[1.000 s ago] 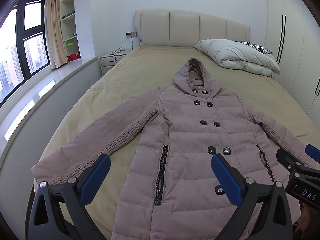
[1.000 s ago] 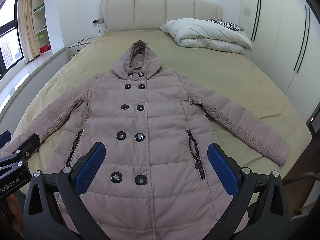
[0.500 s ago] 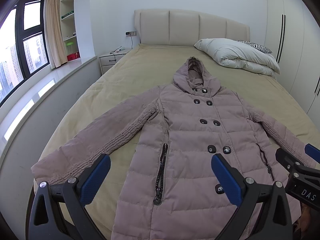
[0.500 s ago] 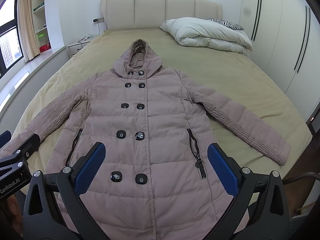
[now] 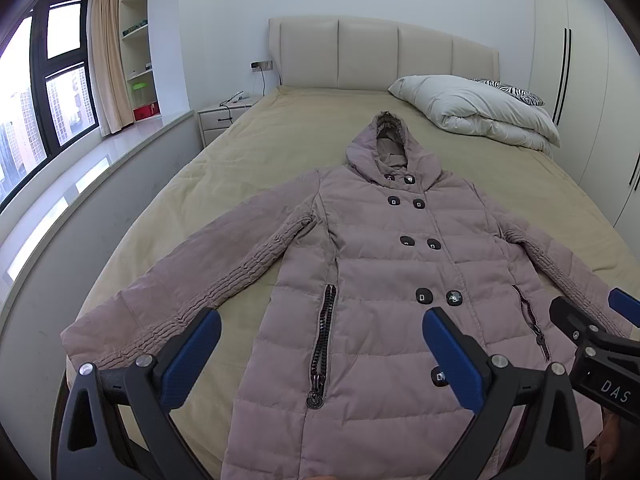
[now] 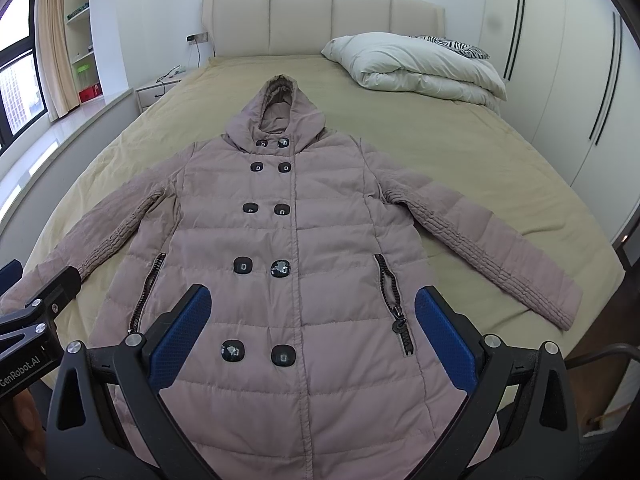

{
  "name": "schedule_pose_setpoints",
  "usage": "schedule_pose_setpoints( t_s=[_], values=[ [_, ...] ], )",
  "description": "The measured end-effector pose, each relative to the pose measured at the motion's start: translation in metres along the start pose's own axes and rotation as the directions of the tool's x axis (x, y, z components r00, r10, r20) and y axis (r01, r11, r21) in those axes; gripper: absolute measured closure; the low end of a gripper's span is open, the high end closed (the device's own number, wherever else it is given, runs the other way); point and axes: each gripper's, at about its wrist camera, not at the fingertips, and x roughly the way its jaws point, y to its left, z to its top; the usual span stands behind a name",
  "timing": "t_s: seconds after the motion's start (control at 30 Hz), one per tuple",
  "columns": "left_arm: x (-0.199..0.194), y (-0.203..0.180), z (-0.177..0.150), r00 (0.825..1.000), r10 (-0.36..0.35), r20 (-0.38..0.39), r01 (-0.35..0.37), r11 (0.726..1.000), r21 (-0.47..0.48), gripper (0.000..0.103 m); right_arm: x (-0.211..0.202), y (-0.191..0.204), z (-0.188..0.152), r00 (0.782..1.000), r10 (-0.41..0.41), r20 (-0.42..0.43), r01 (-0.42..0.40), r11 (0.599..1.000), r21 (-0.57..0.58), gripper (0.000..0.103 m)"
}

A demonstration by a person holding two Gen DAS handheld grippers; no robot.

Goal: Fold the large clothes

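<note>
A long dusty-pink quilted hooded coat [image 5: 384, 280] [image 6: 328, 232] lies flat and face up on the bed, sleeves spread to both sides, black buttons fastened. My left gripper [image 5: 322, 356] hovers open above the coat's lower left part, near the left pocket zip [image 5: 322, 344]. My right gripper [image 6: 312, 332] hovers open over the lower front, between the bottom buttons and the right pocket zip [image 6: 394, 300]. Neither holds anything. Each gripper shows at the edge of the other's view.
The bed [image 5: 248, 168] has a tan cover and a padded headboard [image 6: 320, 20]. A folded white duvet [image 6: 416, 64] lies at the far right. A nightstand [image 5: 224, 118], window ledge and shelves stand left; wardrobe doors [image 6: 560, 80] right.
Both views shift very slightly; the coat sits a little higher in the frame than before. Both grippers stay open and the coat has not moved.
</note>
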Motion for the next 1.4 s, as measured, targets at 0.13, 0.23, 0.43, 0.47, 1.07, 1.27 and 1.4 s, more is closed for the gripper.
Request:
schedule_pose_setpoints(
  t_s=[0.13, 0.23, 0.43, 0.47, 1.07, 1.27, 1.4],
  values=[
    [0.000, 0.000, 0.000, 1.000, 0.001, -0.001, -0.001, 1.000, -0.001, 0.000, 0.001, 0.001, -0.001, 1.000, 0.003, -0.004, -0.003, 1.000, 0.002, 0.000],
    [0.000, 0.000, 0.000, 1.000, 0.001, -0.002, -0.001, 1.000, 0.001, 0.000, 0.001, 0.001, -0.001, 1.000, 0.003, -0.006, -0.003, 1.000, 0.002, 0.000],
    [0.008, 0.004, -0.007, 1.000, 0.009, -0.016, -0.009, 1.000, -0.014, 0.000, 0.002, 0.001, 0.001, 1.000, 0.008, -0.011, -0.008, 1.000, 0.004, 0.000],
    [0.009, 0.006, -0.008, 1.000, 0.004, -0.024, -0.005, 1.000, -0.025, 0.000, 0.003, 0.001, 0.000, 1.000, 0.014, -0.016, -0.014, 1.000, 0.008, 0.000],
    [0.046, 0.262, -0.132, 0.962, -0.262, 0.070, 0.174, 0.398, -0.901, 0.001, 0.038, 0.013, -0.006, 0.907, 0.408, -0.101, -0.380, 0.899, 0.217, 0.000],
    [0.044, 0.298, -0.163, 0.978, -0.174, 0.115, 0.150, 0.204, -0.967, 0.010, 0.042, 0.005, -0.004, 0.916, 0.388, -0.105, -0.354, 0.903, 0.242, 0.000],
    [0.049, 0.308, -0.174, 0.986, -0.126, 0.114, 0.126, 0.094, -0.988, 0.014, 0.042, 0.002, -0.004, 0.918, 0.382, -0.105, -0.348, 0.905, 0.245, 0.000]
  ],
)
